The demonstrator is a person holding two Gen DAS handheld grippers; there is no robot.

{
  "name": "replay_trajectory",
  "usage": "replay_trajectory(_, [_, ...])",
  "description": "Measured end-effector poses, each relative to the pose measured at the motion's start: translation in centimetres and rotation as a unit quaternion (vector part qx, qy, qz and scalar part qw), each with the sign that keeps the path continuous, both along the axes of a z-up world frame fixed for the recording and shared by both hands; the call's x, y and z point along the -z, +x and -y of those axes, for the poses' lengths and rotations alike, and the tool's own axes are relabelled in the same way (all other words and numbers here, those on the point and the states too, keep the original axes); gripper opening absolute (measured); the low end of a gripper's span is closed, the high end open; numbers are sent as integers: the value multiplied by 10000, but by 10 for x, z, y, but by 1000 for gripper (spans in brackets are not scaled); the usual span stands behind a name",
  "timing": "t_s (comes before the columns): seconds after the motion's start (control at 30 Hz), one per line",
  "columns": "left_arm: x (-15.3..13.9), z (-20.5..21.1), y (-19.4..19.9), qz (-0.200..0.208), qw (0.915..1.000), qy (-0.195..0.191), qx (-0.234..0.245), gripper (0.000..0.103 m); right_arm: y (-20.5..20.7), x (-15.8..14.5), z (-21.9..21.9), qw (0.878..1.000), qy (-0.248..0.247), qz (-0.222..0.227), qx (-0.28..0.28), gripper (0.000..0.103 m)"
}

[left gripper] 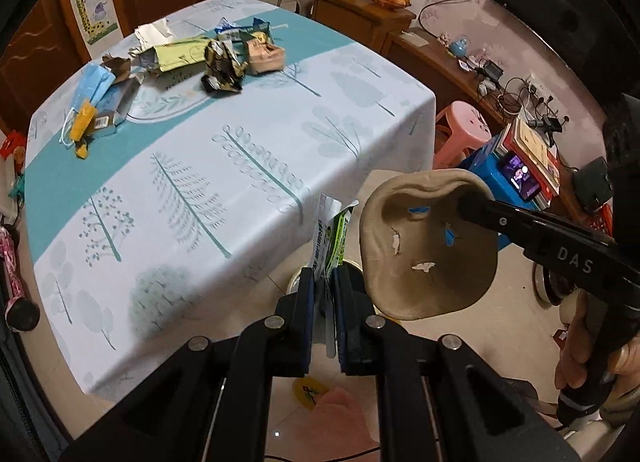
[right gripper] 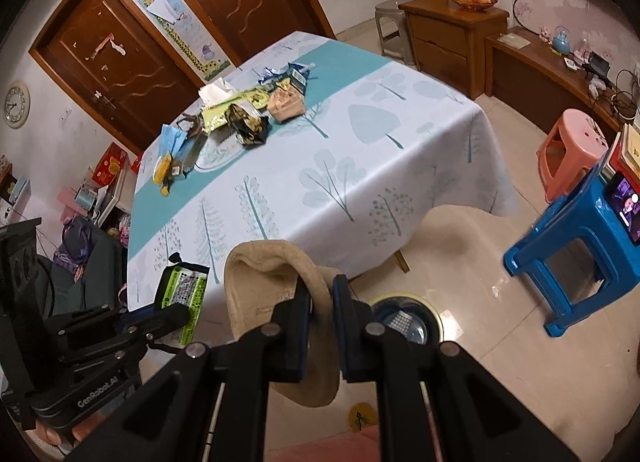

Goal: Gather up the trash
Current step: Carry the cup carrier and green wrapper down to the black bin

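Note:
My left gripper (left gripper: 325, 282) is shut on a green-and-white wrapper (left gripper: 332, 234), held past the table's near corner, above a round bin (left gripper: 352, 266) on the floor. The wrapper also shows in the right wrist view (right gripper: 182, 294). My right gripper (right gripper: 321, 294) is shut on the rim of a tan moulded pulp tray (right gripper: 276, 282), held just right of the wrapper; the tray also shows in the left wrist view (left gripper: 428, 246). The bin (right gripper: 408, 322) lies below and right of the right gripper. A pile of trash (left gripper: 180, 58) lies at the table's far side.
The table has a tree-print cloth (left gripper: 240, 166). A blue stool (right gripper: 576, 258) with a phone and a pink stool (right gripper: 568, 146) stand on the floor to the right. Wooden cabinets (right gripper: 452, 30) line the far wall. Clutter lies left of the table.

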State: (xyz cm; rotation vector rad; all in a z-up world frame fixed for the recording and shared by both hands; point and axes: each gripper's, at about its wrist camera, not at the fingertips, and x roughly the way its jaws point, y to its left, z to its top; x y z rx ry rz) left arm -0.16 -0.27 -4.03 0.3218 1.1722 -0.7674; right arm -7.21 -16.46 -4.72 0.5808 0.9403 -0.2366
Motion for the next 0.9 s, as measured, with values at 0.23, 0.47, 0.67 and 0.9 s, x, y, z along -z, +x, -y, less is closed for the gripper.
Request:
replay_trajectory(0.23, [20, 23, -14, -214, 9994, 168, -231, 7, -9, 25, 29, 9992, 259, -237, -169, 11])
replay_trajectory(0.47, [61, 63, -28, -498, 9974, 363, -376, 7, -16, 64, 52, 9965, 334, -623, -441, 11])
replay_trajectory(0.67, [119, 91, -30, -699, 9945, 526, -577, 7, -18, 124, 71, 9923, 356, -1071, -503, 11])
replay_trajectory(0.9, [203, 108, -22, -960, 9899, 643, -821, 7, -12, 206, 84, 9873, 268, -1515, -402, 11])
